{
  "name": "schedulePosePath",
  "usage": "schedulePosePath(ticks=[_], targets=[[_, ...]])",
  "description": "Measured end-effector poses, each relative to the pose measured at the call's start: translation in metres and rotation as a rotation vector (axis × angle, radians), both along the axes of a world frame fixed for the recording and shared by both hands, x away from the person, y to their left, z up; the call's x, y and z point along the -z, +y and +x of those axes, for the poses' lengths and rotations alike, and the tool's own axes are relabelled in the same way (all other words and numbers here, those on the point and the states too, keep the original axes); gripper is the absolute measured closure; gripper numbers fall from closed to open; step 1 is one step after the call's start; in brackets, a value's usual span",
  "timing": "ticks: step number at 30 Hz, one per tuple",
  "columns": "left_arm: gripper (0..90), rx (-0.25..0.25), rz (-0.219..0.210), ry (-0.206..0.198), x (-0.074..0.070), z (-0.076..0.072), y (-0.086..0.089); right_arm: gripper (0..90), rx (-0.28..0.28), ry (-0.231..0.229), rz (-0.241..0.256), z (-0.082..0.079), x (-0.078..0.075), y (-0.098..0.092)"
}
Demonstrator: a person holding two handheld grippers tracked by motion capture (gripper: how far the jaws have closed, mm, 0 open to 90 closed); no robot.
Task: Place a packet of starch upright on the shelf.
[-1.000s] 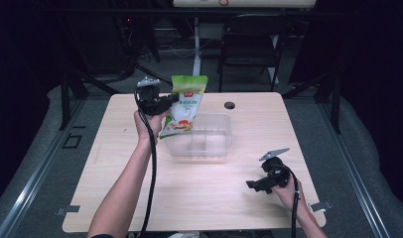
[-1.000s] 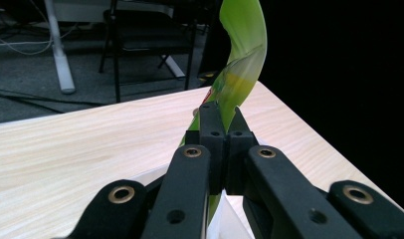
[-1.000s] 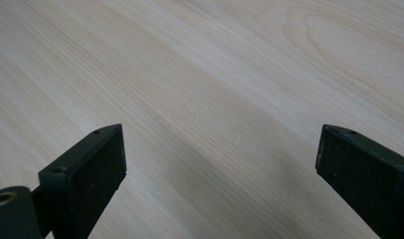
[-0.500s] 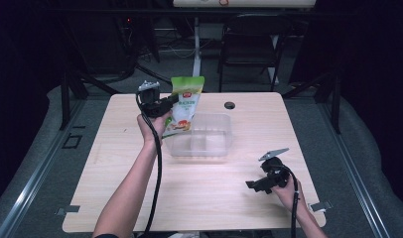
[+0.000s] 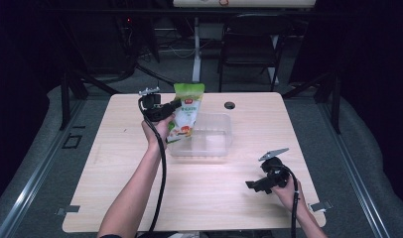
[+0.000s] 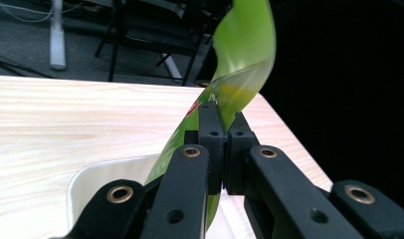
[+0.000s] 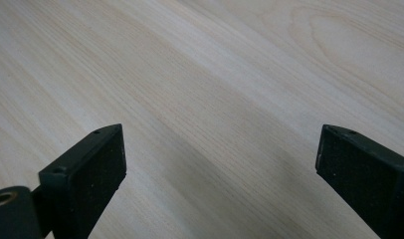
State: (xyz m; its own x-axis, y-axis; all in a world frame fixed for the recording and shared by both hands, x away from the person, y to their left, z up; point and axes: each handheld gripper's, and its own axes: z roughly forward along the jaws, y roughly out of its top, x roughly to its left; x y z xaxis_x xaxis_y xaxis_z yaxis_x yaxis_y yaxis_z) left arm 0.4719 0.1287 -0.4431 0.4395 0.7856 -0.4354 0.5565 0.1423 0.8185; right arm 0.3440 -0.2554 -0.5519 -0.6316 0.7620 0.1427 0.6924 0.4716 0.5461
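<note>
High view: green pouch (image 5: 185,113), writing unreadable.

The green-and-white pouch (image 5: 186,111) at the far left of the worktop carries a small red brand badge and a line of dark print beneath it, but both are too small and blurred to read. No other lettering is legible.

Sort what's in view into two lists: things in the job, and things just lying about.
In the job:
left claw, shut on the green snack pouch
clear plastic container, under the pouch

Just about:
right claw, open over bare wooden table
black table grommet
chair behind the table
</note>
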Motion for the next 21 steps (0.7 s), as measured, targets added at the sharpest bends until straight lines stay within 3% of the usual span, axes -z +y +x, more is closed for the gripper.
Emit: schedulePosePath(ticks=[7,14,16,21], targets=[[89.2,0.027,0.065,0.013,0.003,-0.002,-0.001,5.2,0.002,0.004,0.003,0.000,0.001,0.001],[87.9,0.065,0.232,0.004,-0.003,-0.014,0.001,5.2,0.002,0.005,-0.002,0.000,0.000,0.002],[85.2,0.082,0.286,-0.006,-0.004,-0.015,0.002,5.2,-0.003,-0.003,-0.007,0.000,0.000,0.002],[69.6,0.108,0.322,0.017,-0.008,-0.009,0.010,5.2,-0.009,0.003,-0.005,0.000,0.000,0.003]])
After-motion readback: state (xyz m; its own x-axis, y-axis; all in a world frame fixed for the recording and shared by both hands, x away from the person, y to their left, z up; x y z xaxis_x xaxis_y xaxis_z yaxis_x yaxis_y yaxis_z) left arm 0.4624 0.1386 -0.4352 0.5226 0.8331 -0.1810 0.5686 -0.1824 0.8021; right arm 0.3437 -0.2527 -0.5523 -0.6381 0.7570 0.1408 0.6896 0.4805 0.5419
